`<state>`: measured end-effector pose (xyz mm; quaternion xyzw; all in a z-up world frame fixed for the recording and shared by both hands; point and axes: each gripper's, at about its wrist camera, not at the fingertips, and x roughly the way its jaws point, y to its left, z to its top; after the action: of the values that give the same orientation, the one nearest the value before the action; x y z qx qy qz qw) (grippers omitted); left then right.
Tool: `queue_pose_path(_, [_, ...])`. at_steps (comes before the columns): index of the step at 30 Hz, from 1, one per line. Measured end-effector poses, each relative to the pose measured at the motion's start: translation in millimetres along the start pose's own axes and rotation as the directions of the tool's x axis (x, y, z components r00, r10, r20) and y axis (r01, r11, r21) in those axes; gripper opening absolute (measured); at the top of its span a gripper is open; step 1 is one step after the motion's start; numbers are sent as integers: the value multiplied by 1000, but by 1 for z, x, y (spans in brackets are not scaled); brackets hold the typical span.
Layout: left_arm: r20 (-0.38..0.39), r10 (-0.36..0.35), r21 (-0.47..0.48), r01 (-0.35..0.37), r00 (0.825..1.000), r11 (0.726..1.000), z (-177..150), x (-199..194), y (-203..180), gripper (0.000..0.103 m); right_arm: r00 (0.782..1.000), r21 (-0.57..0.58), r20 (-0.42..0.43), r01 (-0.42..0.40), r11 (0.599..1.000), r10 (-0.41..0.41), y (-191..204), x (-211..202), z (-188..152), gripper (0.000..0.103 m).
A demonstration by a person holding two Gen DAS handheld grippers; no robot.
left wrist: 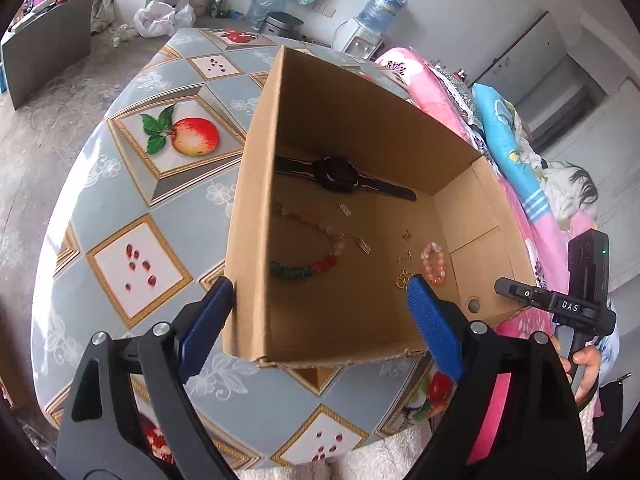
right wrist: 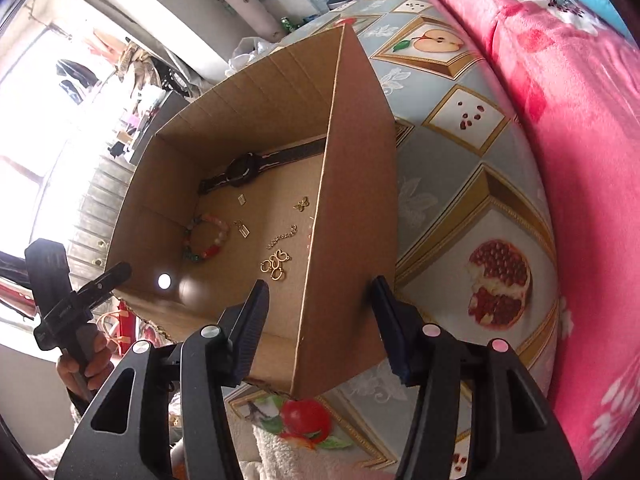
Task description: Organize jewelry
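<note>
Both tongs gaping, left tongs [left wrist: 320,294] and right tongs [right wrist: 320,294] each straddling box [left wrist: 256,184] wall; jewelry inside; next, squeeze walls.

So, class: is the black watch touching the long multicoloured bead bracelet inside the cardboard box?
Apart. In the left wrist view, bare cardboard floor shows between the black watch and the bead bracelet; the right wrist view shows the same gap.

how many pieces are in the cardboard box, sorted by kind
Inside the cardboard box:
black watch: 1
beaded bracelets: 2, the multicolour bracelet and the small pink bracelet
gold butterfly charm: 1
gold chain piece: 1
small rectangular tags: 2
cluster of gold rings: 1 cluster; individual rings too small to count
Total: 8
</note>
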<state>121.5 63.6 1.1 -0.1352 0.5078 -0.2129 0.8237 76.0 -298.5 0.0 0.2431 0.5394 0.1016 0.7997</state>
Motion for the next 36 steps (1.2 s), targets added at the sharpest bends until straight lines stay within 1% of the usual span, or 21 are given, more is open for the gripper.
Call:
queue_pose_path(4, [-2, 10, 12, -10, 1000, 1000, -17, -15, 2, 84, 1000, -11, -10, -1, 1000, 1, 7, -5, -23, 53])
queue_pose_path(9, [-6, 2, -5, -2, 1000, 1000, -40, -28, 7, 84, 1000, -8, -6, -9, 1000, 9, 8, -11, -43, 53])
queue_pose_path(15, [14, 37, 16, -38, 999, 999, -54, -31, 7, 84, 1000, -5, 15, -9, 1000, 9, 8, -12, -62, 53])
queue_pose_path(18, [46, 43, 44, -45, 998, 998, -59, -34, 5, 84, 999, -23, 49, -3, 1000, 4, 9, -16, -65, 53])
queue_pose_path(20, [96, 56, 58, -62, 994, 996, -63, -43, 3, 84, 996, -38, 86, 2, 999, 1, 13, -24, -72, 53])
queue_pose_path(21, [139, 75, 67, -85, 987, 994, -66, -51, 1, 84, 994, -43, 105, 9, 999, -5, 15, -28, -75, 53])
queue_pose_path(22, [175, 86, 74, -100, 981, 992, -69, -58, -1, 85, 991, -49, 129, 24, 999, -17, 15, -34, -78, 56])
queue_pose_path(23, [216, 94, 78, -113, 972, 991, -73, -68, -2, 85, 985, -60, 166, 51, 997, -40, 17, -42, -85, 61])
queue_pose_path(25, [271, 108, 75, -133, 956, 988, -79, -84, -2, 87, 968, -74, 234, 108, 991, -88, 21, -57, -98, 66])
queue_pose_path(27, [311, 135, 87, -169, 941, 982, -86, -99, -5, 90, 939, -101, 315, 181, 978, -141, 27, -73, -115, 69])
queue_pose_path(28, [323, 147, 93, -186, 935, 978, -90, -104, -6, 91, 925, -122, 345, 209, 970, -156, 32, -80, -124, 72])
queue_pose_path(29, [340, 172, 97, -216, 925, 972, -94, -110, -9, 92, 915, -139, 366, 233, 963, -168, 36, -84, -130, 77])
queue_pose_path(30, [354, 195, 96, -243, 915, 965, -98, -115, -11, 94, 901, -160, 393, 265, 951, -185, 43, -87, -138, 79])
queue_pose_path(32, [370, 225, 104, -281, 902, 954, -105, -122, -16, 94, 879, -194, 433, 309, 931, -201, 56, -91, -150, 89])
queue_pose_path(33, [376, 241, 107, -300, 895, 948, -108, -125, -19, 94, 870, -212, 450, 320, 923, -199, 63, -91, -155, 90])
queue_pose_path(34, [380, 261, 109, -324, 887, 940, -111, -125, -22, 95, 868, -230, 463, 312, 922, -178, 72, -90, -161, 94])
queue_pose_path(35, [378, 291, 116, -357, 879, 927, -114, -124, -27, 95, 872, -240, 463, 297, 924, -160, 76, -87, -163, 96])
queue_pose_path(36, [373, 309, 126, -378, 875, 917, -117, -121, -32, 95, 879, -252, 456, 280, 926, -142, 82, -82, -166, 96])
